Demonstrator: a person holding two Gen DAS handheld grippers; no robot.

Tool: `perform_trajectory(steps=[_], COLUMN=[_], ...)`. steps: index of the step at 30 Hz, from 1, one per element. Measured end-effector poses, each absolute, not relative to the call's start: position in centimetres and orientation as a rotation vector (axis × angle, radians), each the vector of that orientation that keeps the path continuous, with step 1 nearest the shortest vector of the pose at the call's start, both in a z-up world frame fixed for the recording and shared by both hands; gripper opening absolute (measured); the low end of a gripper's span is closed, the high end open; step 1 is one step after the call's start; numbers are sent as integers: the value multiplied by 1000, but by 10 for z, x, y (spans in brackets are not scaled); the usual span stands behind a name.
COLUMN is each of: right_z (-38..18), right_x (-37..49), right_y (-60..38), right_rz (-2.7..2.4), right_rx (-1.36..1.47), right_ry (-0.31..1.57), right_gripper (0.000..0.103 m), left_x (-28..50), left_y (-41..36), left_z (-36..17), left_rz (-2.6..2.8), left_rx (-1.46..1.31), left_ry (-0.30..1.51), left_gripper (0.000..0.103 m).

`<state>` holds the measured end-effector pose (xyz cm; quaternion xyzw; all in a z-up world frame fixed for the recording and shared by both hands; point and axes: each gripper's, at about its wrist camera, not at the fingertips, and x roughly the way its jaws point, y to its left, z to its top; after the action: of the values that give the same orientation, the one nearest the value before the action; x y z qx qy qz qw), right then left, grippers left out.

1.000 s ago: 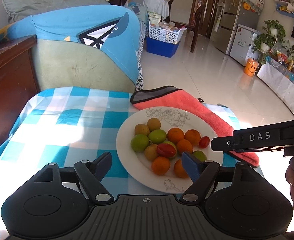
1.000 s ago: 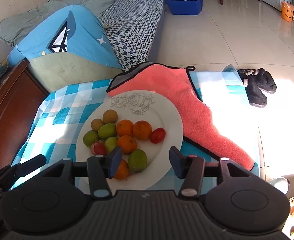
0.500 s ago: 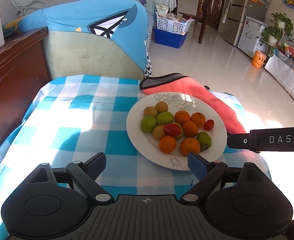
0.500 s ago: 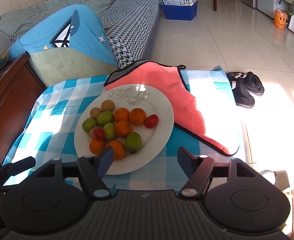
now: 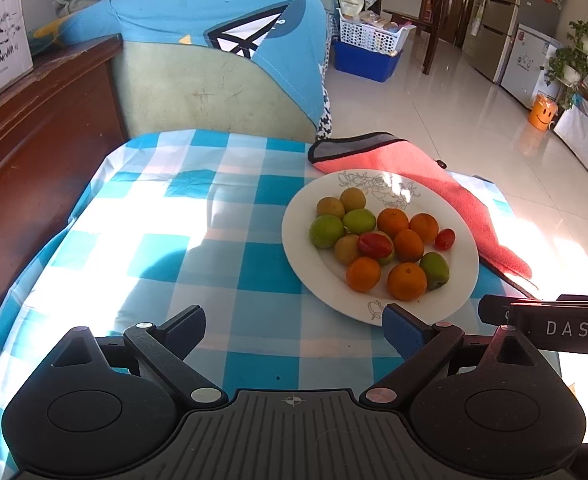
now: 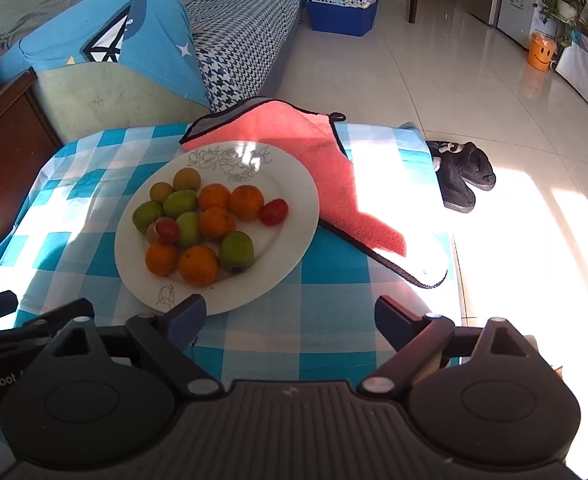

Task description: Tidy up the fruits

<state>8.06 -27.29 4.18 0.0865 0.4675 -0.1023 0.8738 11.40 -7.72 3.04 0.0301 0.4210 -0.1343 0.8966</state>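
Left wrist view: the white plate (image 5: 380, 308) is sitting on the blue-and-white checked tablecloth (image 5: 198, 240), carrying the fruits (image 5: 378, 240), a heap of oranges, green and tan fruits and two small red ones. Behind the plate, a pink cloth (image 5: 446, 176) is lying with its near edge tucked under the plate's far rim and trailing off past the plate's right side. Beyond the plate, a sofa arm draped in blue fabric (image 5: 214, 20) is closing off the far edge of the tablecloth. My left gripper (image 5: 294, 330) is hovering over the tablecloth just short of the plate's near rim, its jaws having just been opening and now spread wide, with nothing but checked cloth between them; one blue fingertip (image 5: 404, 330) is overlapping the plate's near rim in the picture, and I cannot tell whether it is touching.

Right wrist view: my right gripper (image 6: 290, 322) is likewise hanging just short of the plate (image 6: 294, 216), released, its jaws having just been opening wide and grasping nothing. A pair of dark slippers (image 6: 464, 178) is resting on the floor, well to the right of the plate.
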Motion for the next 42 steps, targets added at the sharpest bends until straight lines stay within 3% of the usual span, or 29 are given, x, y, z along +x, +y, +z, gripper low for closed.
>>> perform_trajectory(steps=[42], right_z=[27], right_x=[96], right_y=[-249], right_rz=[-304], right_rx=[35], right_ry=[1002], right_gripper=[94], left_x=[133], left_y=[-92], left_z=[10], left_rz=[-187], left_rx=[149], left_ry=[924], left_gripper=[96])
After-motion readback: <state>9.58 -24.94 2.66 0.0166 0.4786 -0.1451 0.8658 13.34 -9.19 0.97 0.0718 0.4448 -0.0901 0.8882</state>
